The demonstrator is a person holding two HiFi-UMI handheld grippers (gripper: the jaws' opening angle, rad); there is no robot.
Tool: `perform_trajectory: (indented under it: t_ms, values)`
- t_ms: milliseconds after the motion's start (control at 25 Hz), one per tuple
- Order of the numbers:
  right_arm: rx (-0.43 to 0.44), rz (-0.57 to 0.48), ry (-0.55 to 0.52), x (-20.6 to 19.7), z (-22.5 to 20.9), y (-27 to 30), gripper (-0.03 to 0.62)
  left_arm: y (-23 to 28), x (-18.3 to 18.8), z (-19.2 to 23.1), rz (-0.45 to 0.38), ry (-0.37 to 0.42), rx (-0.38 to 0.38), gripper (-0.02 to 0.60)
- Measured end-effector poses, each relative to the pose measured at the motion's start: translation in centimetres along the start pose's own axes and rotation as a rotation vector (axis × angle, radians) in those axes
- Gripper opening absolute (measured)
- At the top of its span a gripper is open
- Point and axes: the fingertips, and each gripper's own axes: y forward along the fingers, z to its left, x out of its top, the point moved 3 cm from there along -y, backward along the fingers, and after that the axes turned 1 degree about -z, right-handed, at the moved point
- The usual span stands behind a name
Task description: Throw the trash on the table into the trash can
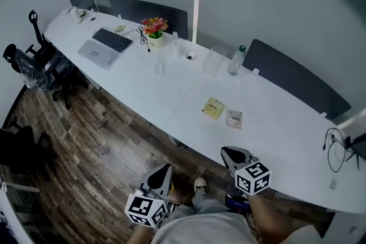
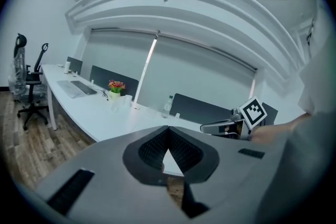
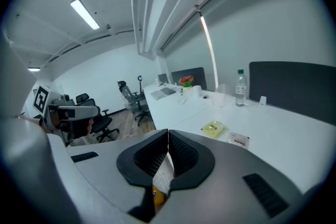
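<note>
On the table [image 1: 143,83], toward its near edge: yellow packet [image 1: 213,107] and white packet [image 1: 234,118], just beside each other, ungripped.

Left gripper [image 2: 168,131] and right gripper [image 3: 168,134]: jaws pressed together, nothing we can make out between them.

Hazards, as we judge them: flat packets may skid away from the jaws, which must part first. We see no trash can anywhere.

Head view alone shows both grippers short of the packets. Right gripper view alone shows how flat the packets lie.

Laptop [image 1: 96,53], flowers [image 1: 155,27], water bottle [image 1: 237,60], office chairs [image 1: 40,63].
</note>
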Motion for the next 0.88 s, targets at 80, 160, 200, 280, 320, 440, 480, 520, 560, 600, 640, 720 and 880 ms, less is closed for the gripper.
perform_trajectory:
  t_ms: [80,160,200,280,320,440,480,520,560,600,640,720,880]
  values:
    - [-0.042,0.005,0.019,-0.4,-2.4,-0.7,0.031,1.8,0.1,-0.7,0.016,0.011,-0.028,0.002]
    - [-0.076,0.012,0.025,-0.6,-4.5,-0.9,0.031,3.4,0.4,-1.2,0.031,0.016,-0.046,0.002]
    - [-0.090,0.016,0.022,-0.7,-5.5,-0.8,0.031,4.1,0.4,-1.4,0.037,0.017,-0.051,0.002]
    - [-0.117,0.027,0.008,-0.9,-7.5,-0.5,0.031,5.5,0.3,-1.6,0.045,0.018,-0.061,0.002]
    - [-0.129,0.029,0.001,-1.0,-8.5,-0.2,0.031,6.2,0.2,-1.8,0.048,0.018,-0.064,0.002]
    - [-0.165,0.033,-0.015,-1.3,-11.7,1.1,0.032,8.4,0.3,-2.2,0.063,0.015,-0.062,0.002]
    - [-0.174,0.038,-0.020,-1.5,-12.7,1.5,0.032,9.2,0.3,-2.4,0.067,0.014,-0.061,0.002]
    - [-0.181,0.047,-0.023,-1.7,-13.7,2.0,0.032,10.0,0.3,-2.6,0.071,0.013,-0.060,0.002]
    - [-0.185,0.059,-0.025,-2.0,-14.5,2.5,0.034,10.8,0.4,-2.8,0.076,0.013,-0.060,0.002]
    - [-0.188,0.074,-0.029,-2.3,-15.4,3.1,0.036,11.5,0.4,-2.9,0.079,0.013,-0.060,0.002]
    - [-0.190,0.091,-0.032,-2.8,-16.1,3.8,0.054,12.1,0.2,-2.9,0.081,0.014,-0.062,0.002]
    - [-0.194,0.129,-0.040,-3.8,-17.7,5.3,0.112,13.1,-0.3,-3.0,0.089,0.016,-0.063,0.002]
    - [-0.203,0.206,-0.053,-5.9,-20.7,8.0,0.217,14.2,-1.0,-2.6,0.125,0.003,-0.033,0.002]
